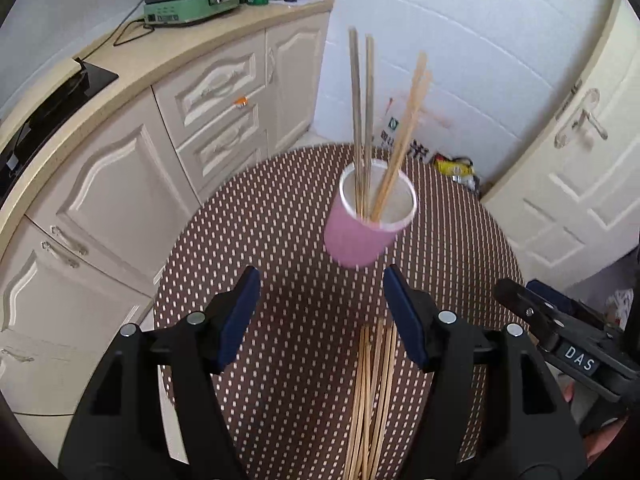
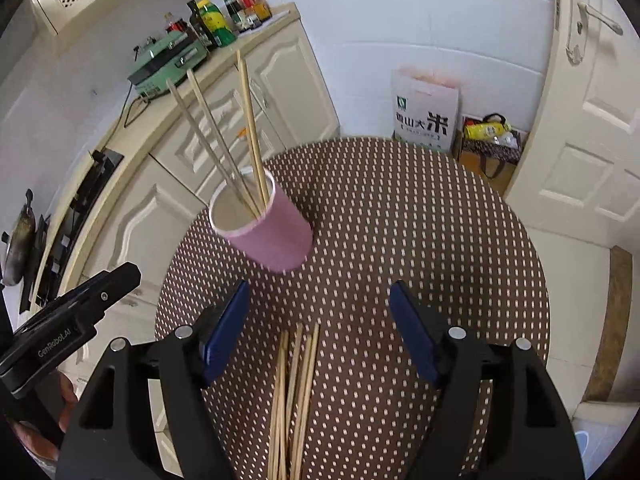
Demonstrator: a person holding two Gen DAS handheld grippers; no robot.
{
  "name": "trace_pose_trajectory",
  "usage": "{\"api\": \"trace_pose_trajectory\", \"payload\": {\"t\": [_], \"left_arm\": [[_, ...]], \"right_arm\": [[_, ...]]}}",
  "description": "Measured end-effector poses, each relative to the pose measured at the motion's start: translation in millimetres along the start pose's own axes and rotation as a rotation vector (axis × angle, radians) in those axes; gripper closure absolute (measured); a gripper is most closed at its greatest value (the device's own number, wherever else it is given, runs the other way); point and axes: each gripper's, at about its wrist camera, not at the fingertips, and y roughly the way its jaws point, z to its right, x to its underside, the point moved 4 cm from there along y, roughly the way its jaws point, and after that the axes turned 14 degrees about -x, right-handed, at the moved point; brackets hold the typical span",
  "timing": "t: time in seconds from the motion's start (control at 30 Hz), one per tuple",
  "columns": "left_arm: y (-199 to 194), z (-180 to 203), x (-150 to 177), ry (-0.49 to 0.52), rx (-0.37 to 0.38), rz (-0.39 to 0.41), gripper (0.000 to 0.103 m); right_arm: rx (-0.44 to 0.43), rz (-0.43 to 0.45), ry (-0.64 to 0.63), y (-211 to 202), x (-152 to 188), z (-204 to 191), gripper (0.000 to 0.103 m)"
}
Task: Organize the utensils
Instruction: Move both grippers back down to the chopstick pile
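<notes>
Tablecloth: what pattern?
Brown tablecloth with small white dots; clearest in the right wrist view.

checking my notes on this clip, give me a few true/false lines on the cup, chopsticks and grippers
1. The pink cup holds several chopsticks. True.
2. The cup lies tipped over on the table. False: it stands upright.
3. Loose chopsticks lie on the table nearer the cameras than the cup. True.
4. The left gripper grips a chopstick. False: its jaws are apart with nothing between the pads.
5. The right gripper is clamped on the cup. False: it is open, short of the cup.
</notes>
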Motion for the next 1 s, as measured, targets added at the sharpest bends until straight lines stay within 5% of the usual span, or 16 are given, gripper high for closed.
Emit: {"api": "trace_pose_trajectory", "payload": {"t": [0.37,0.7,1.0], "left_arm": [[24.6,11.1,70.2,0.108,0.001,-0.128,0.037],[46.1,-5.1,108.2,0.111,-0.001,-0.212,0.037],[60.8,-32.0,123.7,0.077,-0.02,-0.261,0.037]], "right_arm": [[0.057,-0.116,0.02,21.8,58.0,8.0,0.034],[0.006,-0.207,-0.053,52.0,106.8,-8.5,0.035],[-0.169,-0.261,-0.052,79.1,130.6,-19.1,0.075]]}}
